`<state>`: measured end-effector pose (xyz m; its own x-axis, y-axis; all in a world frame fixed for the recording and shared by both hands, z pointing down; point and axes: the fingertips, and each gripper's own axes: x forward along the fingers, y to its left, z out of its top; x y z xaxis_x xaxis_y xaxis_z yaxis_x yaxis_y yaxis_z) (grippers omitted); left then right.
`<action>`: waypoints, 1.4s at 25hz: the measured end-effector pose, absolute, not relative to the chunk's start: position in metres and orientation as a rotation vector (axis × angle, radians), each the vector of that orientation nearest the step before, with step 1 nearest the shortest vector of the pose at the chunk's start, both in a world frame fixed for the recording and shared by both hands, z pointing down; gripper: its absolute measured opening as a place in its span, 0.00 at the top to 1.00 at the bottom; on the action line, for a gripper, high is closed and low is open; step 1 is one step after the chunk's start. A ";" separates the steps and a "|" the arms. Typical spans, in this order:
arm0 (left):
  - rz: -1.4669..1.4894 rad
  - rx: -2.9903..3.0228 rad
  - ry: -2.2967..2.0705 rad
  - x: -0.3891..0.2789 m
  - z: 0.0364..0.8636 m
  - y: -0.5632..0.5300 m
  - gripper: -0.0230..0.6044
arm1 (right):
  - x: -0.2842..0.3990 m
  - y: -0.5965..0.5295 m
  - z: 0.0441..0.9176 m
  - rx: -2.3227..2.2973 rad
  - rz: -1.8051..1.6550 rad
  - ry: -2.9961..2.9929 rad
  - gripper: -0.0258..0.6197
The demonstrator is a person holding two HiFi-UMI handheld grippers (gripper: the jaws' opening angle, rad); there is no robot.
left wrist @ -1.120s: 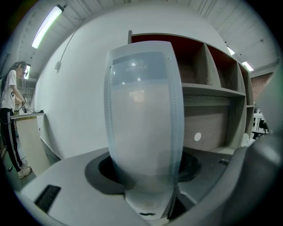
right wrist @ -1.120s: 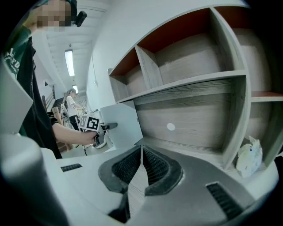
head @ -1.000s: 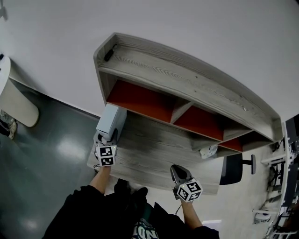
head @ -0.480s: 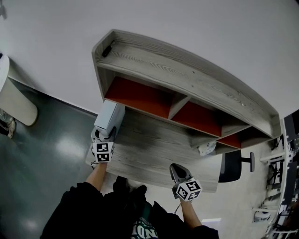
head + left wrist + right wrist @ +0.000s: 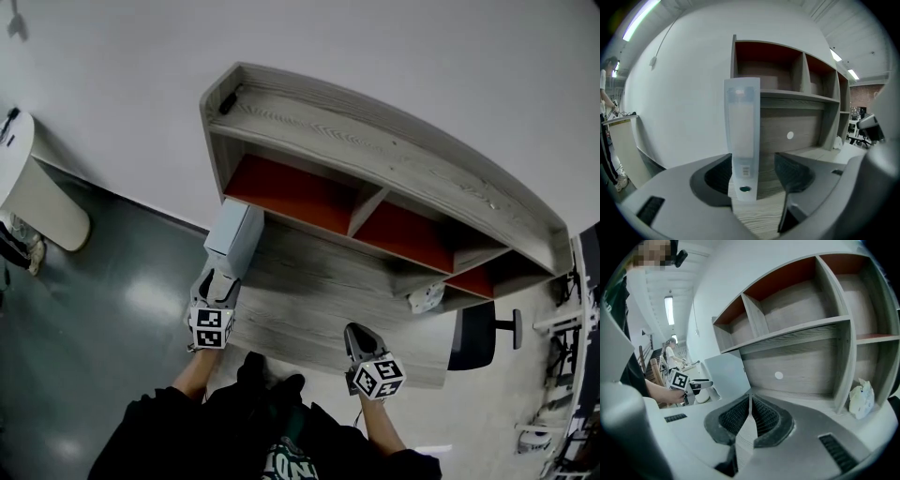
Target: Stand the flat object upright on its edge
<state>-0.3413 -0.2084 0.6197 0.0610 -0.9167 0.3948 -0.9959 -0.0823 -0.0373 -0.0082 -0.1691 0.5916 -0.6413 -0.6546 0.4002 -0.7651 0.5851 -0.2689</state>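
Note:
A pale grey flat binder [image 5: 234,239] stands upright on its edge at the desk's left end, against the hutch's side. In the left gripper view its spine [image 5: 741,136] rises between my jaws. My left gripper [image 5: 217,281] [image 5: 752,171] is closing around the binder's lower end; the left pad sits close beside it and a gap shows at the right pad. My right gripper [image 5: 354,330] [image 5: 750,401] hovers over the desk's front edge, shut and empty. The right gripper view also shows the binder [image 5: 726,373], off to its left.
The wood-grain desk [image 5: 309,300] carries a hutch [image 5: 375,150] with red-backed compartments. A crumpled white bag [image 5: 427,297] [image 5: 860,399] lies at the back right. An office chair [image 5: 478,333] stands right of the desk and a white round table [image 5: 37,187] to the left.
My left gripper has drawn back a little toward me from the binder, which stays upright. The right gripper has held its place.

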 end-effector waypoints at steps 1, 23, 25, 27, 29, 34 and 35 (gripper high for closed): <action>0.464 2.094 -1.942 -0.340 0.618 -0.203 0.51 | -0.011 -0.170 0.591 1.174 0.620 -2.566 0.89; 0.423 2.233 -1.903 -0.305 0.543 -0.139 0.94 | -0.100 -0.174 0.529 1.070 0.357 -2.716 0.89; 0.415 2.244 -1.901 -0.304 0.539 -0.137 0.94 | -0.104 -0.173 0.525 1.062 0.348 -2.730 0.89; 0.408 2.255 -1.901 -0.304 0.535 -0.136 0.94 | -0.108 -0.171 0.524 1.040 0.346 -2.739 0.90; 0.391 2.263 -1.902 -0.303 0.531 -0.135 0.94 | -0.112 -0.169 0.525 1.019 0.344 -2.738 0.90; 0.373 2.270 -1.887 -0.303 0.530 -0.131 0.94 | -0.114 -0.166 0.526 1.007 0.335 -2.731 0.91; 0.374 2.272 -1.882 -0.302 0.530 -0.131 0.94 | -0.113 -0.166 0.526 1.008 0.329 -2.730 0.91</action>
